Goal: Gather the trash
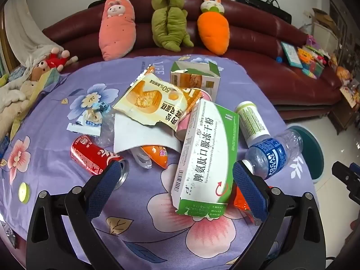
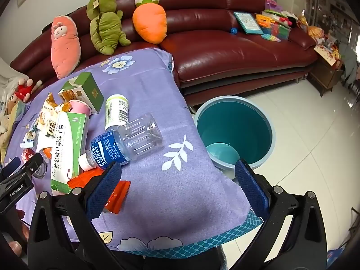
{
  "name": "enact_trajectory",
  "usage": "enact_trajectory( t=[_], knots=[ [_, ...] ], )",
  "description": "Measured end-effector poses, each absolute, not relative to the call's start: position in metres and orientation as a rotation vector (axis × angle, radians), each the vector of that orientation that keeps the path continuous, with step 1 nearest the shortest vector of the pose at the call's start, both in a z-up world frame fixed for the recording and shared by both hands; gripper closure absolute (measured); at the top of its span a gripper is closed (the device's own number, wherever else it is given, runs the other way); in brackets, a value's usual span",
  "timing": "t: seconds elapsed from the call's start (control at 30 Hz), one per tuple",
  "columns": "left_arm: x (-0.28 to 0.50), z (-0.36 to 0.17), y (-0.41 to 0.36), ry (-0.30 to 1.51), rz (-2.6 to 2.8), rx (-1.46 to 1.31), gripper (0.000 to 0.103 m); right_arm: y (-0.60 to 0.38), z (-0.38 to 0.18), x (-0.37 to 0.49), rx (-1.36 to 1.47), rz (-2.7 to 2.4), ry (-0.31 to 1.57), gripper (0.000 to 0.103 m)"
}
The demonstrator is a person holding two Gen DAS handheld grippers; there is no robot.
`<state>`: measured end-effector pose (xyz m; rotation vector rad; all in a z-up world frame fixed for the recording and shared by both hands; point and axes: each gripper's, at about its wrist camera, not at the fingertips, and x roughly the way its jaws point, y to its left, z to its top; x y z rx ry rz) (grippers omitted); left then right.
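Trash lies in a heap on the purple flowered cloth (image 1: 56, 157). My left gripper (image 1: 177, 186) is open and empty, its jaws on either side of the near end of a white-and-green medicine box (image 1: 204, 157). Around it lie a red can (image 1: 94, 155), a yellow snack wrapper (image 1: 153, 103), a Pocari Sweat bottle (image 1: 272, 155), a white pill bottle (image 1: 252, 119) and a red wrapper (image 1: 240, 200). My right gripper (image 2: 177, 189) is open and empty above the cloth's right edge. The Pocari bottle (image 2: 130, 141) and red wrapper (image 2: 114, 193) lie by its left finger. A teal bin (image 2: 236, 130) stands on the floor.
A dark red sofa (image 2: 225, 51) behind the table carries plush toys (image 1: 166, 20) and boxes of toys (image 2: 270, 24). A torn green carton (image 1: 195, 76), a white tissue (image 1: 139, 135) and small wrappers (image 1: 90, 117) lie in the heap. The floor (image 2: 315, 135) is white tile.
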<state>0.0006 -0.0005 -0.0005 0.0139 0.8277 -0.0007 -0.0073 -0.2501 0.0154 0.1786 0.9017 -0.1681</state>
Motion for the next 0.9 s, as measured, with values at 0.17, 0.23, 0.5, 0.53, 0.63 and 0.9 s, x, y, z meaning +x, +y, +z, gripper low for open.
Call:
enact_trajectory(
  t=[0.17, 0.23, 0.5, 0.53, 0.63, 0.9],
  knots=[
    [0.001, 0.001, -0.003, 0.824, 0.001, 0.013, 0.004, -0.251, 0.015, -0.007, 0.179, -0.167, 0.9, 0.006],
    [0.001, 0.0, 0.0, 0.829, -0.005, 0.006, 0.004, -0.251, 0.015, -0.007, 0.179, -0.168, 0.902, 0.006],
    [0.0, 0.002, 0.0, 0.829, -0.005, 0.006, 0.004, -0.252, 0.018, -0.008, 0.181, -0.173, 0.893, 0.006],
    [0.0, 0.003, 0.0, 0.827, -0.004, 0.007, 0.004, -0.253, 0.017, -0.007, 0.182, -0.172, 0.894, 0.006],
    [0.002, -0.007, 0.002, 0.833, 0.002, 0.006, 0.004, -0.252, 0.017, -0.007, 0.181, -0.171, 0.898, 0.006],
    [0.004, -0.008, 0.004, 0.851, 0.01, -0.001, 0.004, -0.251, 0.016, -0.006, 0.185, -0.176, 0.902, 0.006]
  ],
)
